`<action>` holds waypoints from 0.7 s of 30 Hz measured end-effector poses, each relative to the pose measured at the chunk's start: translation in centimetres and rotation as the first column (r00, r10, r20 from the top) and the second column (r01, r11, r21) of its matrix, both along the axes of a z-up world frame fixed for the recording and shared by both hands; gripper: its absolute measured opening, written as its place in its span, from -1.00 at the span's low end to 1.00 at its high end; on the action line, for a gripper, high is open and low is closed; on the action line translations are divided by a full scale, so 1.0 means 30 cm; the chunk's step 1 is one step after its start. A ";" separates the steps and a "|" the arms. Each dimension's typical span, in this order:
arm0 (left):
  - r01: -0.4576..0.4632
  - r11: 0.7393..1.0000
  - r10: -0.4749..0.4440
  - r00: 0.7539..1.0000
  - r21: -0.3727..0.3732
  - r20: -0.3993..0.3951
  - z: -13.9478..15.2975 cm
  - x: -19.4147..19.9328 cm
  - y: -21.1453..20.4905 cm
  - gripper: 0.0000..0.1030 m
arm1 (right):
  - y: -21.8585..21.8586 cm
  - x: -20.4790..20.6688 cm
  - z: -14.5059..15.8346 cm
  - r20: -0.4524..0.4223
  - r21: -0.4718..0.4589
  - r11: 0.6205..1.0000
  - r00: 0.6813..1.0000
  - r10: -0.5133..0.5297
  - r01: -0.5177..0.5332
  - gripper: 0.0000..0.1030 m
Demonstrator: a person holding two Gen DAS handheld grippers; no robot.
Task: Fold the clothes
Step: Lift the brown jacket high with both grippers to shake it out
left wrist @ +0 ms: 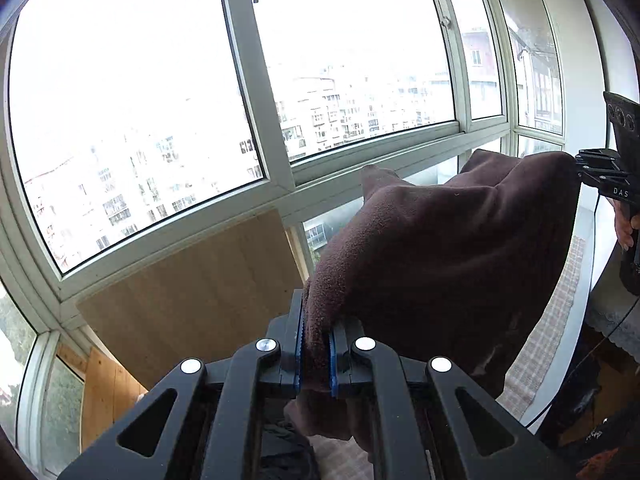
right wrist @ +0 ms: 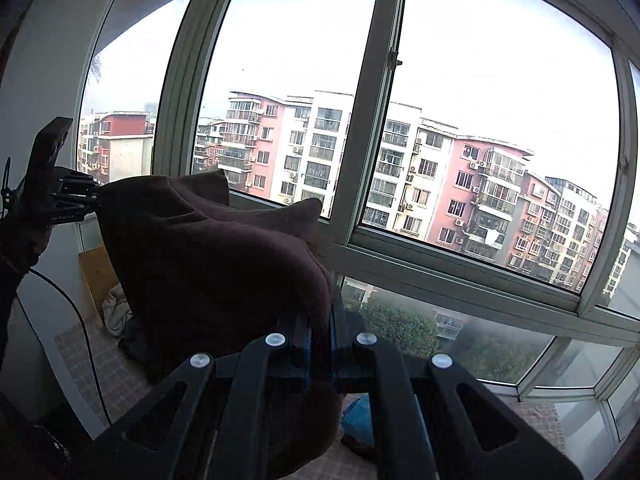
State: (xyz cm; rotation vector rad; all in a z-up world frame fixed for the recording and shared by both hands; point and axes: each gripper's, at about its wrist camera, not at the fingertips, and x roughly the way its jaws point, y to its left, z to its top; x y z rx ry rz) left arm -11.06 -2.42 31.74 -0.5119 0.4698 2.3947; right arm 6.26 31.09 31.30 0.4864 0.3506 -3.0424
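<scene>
A dark brown fleece garment (left wrist: 440,260) hangs stretched in the air in front of the windows. My left gripper (left wrist: 320,320) is shut on one edge of it, the cloth pinched between the blue pads. The right gripper (left wrist: 578,166) shows at the far right of the left wrist view, holding the other top corner, with a hand on its handle. In the right wrist view, the garment (right wrist: 216,264) bunches between my right gripper (right wrist: 320,320), shut on its edge, and the left gripper (right wrist: 98,196) at the far left. The garment's lower part is hidden.
Large windows with white frames (left wrist: 276,148) stand close ahead. A wooden board (left wrist: 192,280) leans under the sill. Below lies a checked cover (left wrist: 548,320) with a pale bundle of cloth (right wrist: 116,312) and a blue item (right wrist: 360,416). A black cable (right wrist: 80,320) runs along the left.
</scene>
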 end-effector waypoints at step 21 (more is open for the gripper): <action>-0.092 0.987 0.089 0.995 -0.133 -0.034 -0.106 0.028 -0.130 -0.83 | 0.038 -0.474 -0.359 0.199 0.112 0.992 0.977 -0.071 0.049 -0.89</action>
